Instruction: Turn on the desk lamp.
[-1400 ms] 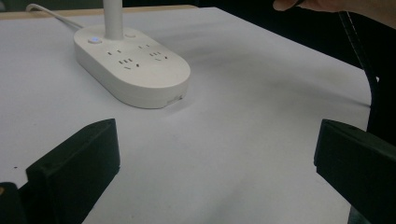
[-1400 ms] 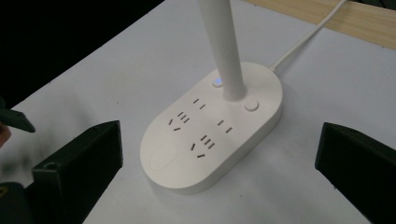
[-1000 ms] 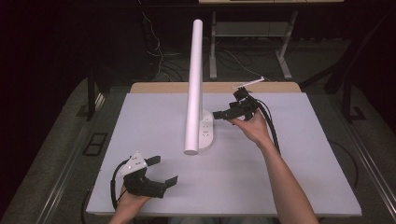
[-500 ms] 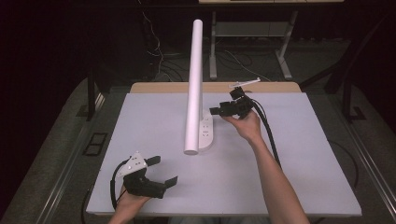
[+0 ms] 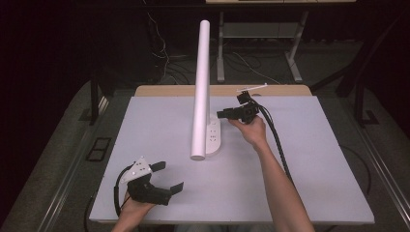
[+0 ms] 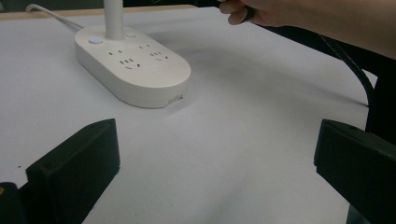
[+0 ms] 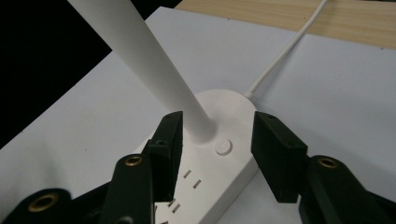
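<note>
A white lamp stands mid-table: a tall leaning tube rises from an oval base with sockets on top. My right gripper reaches in from the right at the base's far end. In the right gripper view its jaws straddle the foot of the tube and a round button. They have just been closing, the left jaw stands close to the tube and the right one is apart from it. My left gripper rests open at the front left, with nothing between its jaws.
The lamp's white cord runs off the base toward the wooden table edge at the back. The white mat covers the table. From the left gripper view, the base lies ahead, with the other hand beyond.
The right hand has sunk a little toward the lamp's base and its jaws have narrowed around the tube's foot. The left gripper has stayed put.
</note>
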